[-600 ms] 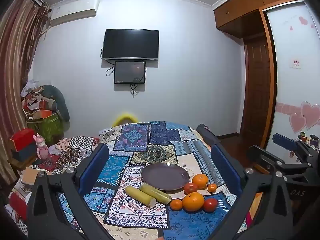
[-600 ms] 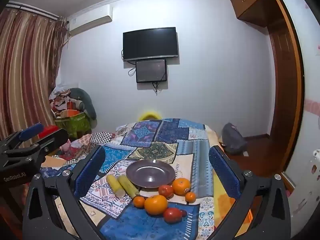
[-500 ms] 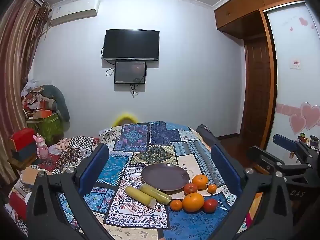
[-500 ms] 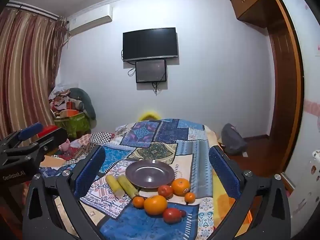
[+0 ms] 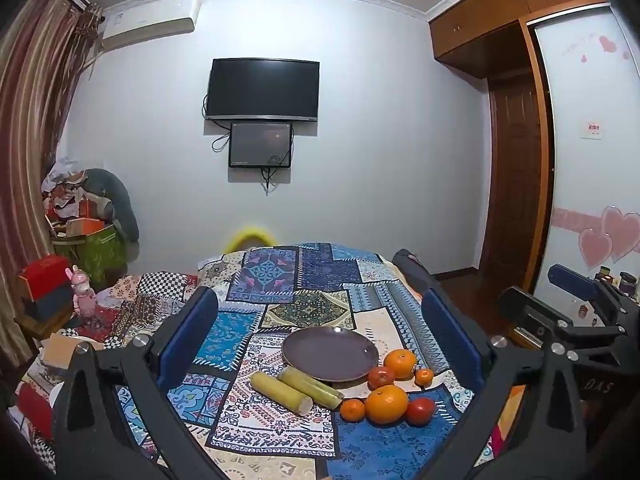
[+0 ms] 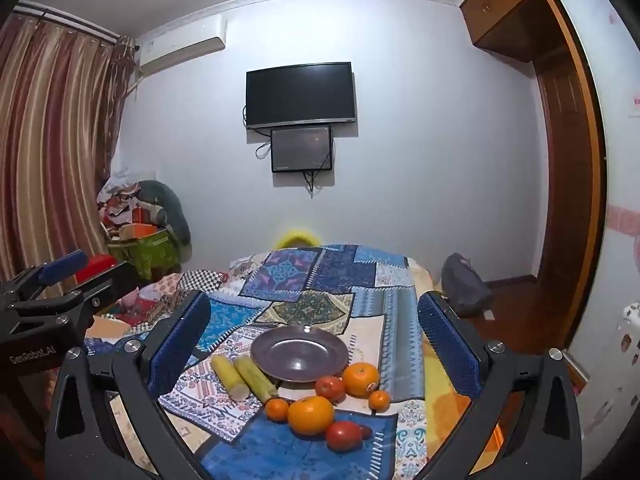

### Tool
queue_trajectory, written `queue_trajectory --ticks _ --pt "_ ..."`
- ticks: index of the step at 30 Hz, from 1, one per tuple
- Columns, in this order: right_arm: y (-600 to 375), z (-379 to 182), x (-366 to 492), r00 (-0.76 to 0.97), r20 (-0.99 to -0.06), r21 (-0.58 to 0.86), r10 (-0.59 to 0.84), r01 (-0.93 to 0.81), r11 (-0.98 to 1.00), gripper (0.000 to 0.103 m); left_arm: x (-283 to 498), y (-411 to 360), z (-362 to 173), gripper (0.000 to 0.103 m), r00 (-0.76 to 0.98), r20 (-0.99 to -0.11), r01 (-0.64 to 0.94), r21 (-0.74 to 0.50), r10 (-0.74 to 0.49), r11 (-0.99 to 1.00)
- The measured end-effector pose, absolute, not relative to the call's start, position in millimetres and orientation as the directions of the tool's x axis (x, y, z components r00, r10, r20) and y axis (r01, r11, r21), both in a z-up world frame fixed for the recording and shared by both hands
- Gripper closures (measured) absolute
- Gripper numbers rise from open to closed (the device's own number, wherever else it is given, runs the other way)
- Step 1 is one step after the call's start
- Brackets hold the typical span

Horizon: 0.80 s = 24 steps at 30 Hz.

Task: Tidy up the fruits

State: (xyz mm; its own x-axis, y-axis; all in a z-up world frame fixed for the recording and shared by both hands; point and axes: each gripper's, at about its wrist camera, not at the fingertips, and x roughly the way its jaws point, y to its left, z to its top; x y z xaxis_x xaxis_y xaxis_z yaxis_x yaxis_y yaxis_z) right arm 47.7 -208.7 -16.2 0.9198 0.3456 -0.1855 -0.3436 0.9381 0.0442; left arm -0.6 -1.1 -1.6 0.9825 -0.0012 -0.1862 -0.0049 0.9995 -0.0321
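Item: fruits (image 5: 386, 398), loose beside an empty plate (image 5: 330, 354) on the quilted bed (image 5: 276, 276), evidently awaiting sorting. Left gripper (image 5: 320, 344) and right gripper (image 6: 312, 344): jaws wide, holding nothing, short of the pile.

A: How does the left claw (image 5: 320, 332) stand?
B: Wide open, nothing between its blue pads (image 5: 188, 336), tipped slightly below level.
A: And the right claw (image 6: 316, 336)?
B: Same: spread wide, empty, tipped slightly down. From the left camera its body shows at 3 o'clock.
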Motion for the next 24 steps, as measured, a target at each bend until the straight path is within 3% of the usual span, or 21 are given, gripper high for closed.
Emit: queue_trajectory --ticks 24 --pt "-211.1 -20.5 45.8 0.92 -0.17 0.061 0.354 -0.349 0.935 0.0 -1.0 -3.2 -0.1 0.0 0.984 -0.178 -0.002 -0.03 -0.003 1.0"
